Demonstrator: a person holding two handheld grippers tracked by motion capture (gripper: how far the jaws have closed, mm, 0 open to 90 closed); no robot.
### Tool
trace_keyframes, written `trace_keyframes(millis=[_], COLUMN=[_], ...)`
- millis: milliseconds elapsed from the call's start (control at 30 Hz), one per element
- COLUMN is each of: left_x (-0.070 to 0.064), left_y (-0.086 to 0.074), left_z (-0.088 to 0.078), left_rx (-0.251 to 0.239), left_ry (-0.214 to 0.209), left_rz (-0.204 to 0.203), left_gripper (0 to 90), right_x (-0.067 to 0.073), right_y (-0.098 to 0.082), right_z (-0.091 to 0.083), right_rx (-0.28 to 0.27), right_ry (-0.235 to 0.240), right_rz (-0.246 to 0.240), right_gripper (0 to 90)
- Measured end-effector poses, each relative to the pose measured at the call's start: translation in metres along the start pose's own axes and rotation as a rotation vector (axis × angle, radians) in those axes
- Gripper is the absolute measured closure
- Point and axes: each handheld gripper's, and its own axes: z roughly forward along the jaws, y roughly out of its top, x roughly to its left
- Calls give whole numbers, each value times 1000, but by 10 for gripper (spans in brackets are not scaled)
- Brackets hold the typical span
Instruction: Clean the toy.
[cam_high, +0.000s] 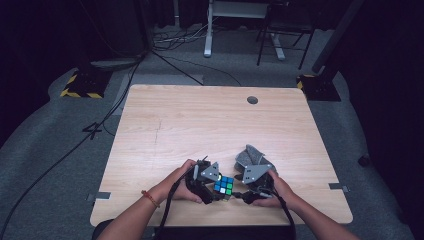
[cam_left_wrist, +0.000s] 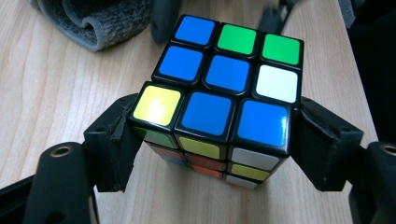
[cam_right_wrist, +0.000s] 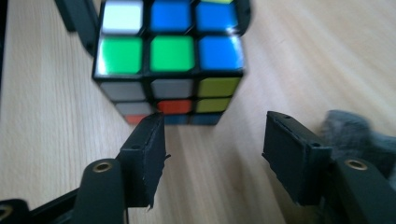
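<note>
A scrambled Rubik's cube (cam_high: 224, 186) rests on the wooden table (cam_high: 200, 120) near its front edge, top face mostly blue. My left gripper (cam_high: 214, 192) is shut on it. In the left gripper view the cube (cam_left_wrist: 224, 88) has its nearest layer pressed between the two black pads (cam_left_wrist: 114, 140), one on each side. My right gripper (cam_high: 240, 194) sits just right of the cube. Its jaws stand open in the right gripper view, the gripper (cam_right_wrist: 215, 135) a short way in front of the cube (cam_right_wrist: 170, 56), nothing between them.
A crumpled grey cloth (cam_high: 248, 156) lies just behind the right gripper, also the cloth (cam_left_wrist: 93, 21) beyond the cube and the cloth (cam_right_wrist: 359, 135) at the right. A round cable hole (cam_high: 252, 100) marks the table's far side. Cables and chair legs are on the floor behind.
</note>
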Motion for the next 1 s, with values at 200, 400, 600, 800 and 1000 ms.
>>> trace_keyframes(millis=[200,400,600,800,1000], left_x=[0,-1,1,2,3], left_y=[-1,1,2,3,2], left_z=[1,6,9,11,11], left_rx=[17,34,28,27,57], left_ry=[-6,6,17,31,21], left_rz=[0,7,-15,-25,-6], left_gripper=[216,198,169,165,173], right_x=[1,-1,1,-1,2], right_y=[1,3,4,2,3], right_z=[-2,-8,-7,-3,0], right_rx=[-35,-101,-85,-69,-76], right_ry=[10,-2,-23,-30,-30], right_rz=[1,14,16,26,17], right_gripper=[364,372,373,382,374])
